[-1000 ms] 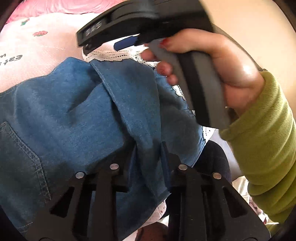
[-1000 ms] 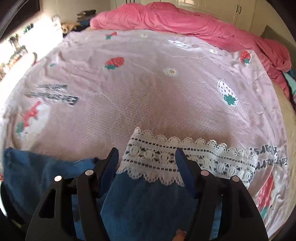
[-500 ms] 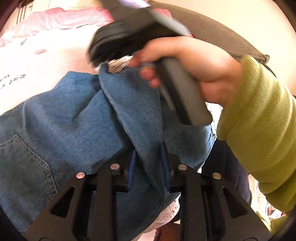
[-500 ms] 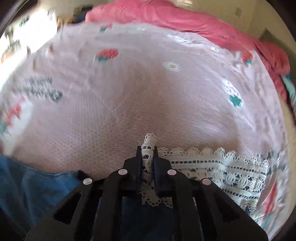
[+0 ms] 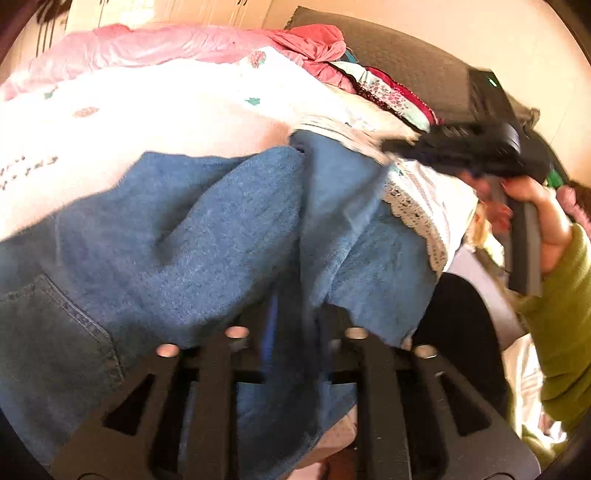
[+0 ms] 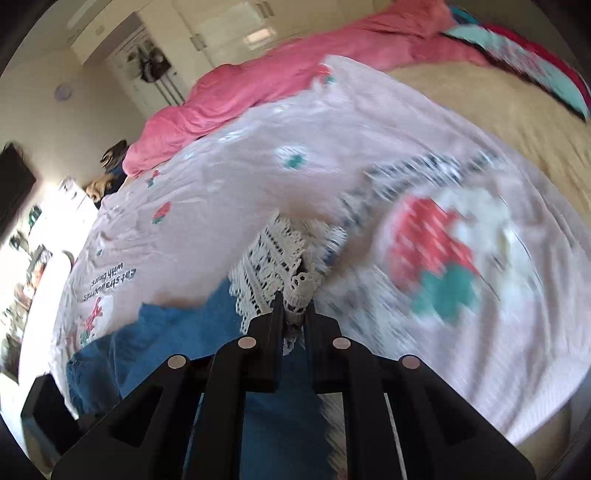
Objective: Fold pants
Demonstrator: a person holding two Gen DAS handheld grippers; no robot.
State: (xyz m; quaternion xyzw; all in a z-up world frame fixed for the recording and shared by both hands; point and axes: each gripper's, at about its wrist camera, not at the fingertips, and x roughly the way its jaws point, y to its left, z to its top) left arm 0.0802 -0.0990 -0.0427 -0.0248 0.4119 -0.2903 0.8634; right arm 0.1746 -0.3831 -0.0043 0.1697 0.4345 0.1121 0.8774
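The blue denim pants (image 5: 229,229) looked matt and woven, their white lace hem (image 6: 277,258) openwork; the pink printed bedspread (image 6: 295,155) looked soft cotton.

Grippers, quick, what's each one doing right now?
Left gripper: shut on the denim pants.
Right gripper: shut on the lace hem.

A home bedroom: bed (image 6: 498,122), pink duvet (image 6: 258,85), wardrobe doors (image 6: 236,33).

A bed carries everything, covered by a pale pink strawberry-print bedspread (image 6: 258,177). The blue denim pants (image 5: 207,236), hemmed in white lace, lie on the bedspread's near part. A crumpled pink duvet (image 6: 258,85) is heaped along the bedspread's far edge, patterned clothes (image 5: 384,92) bunched beside it.
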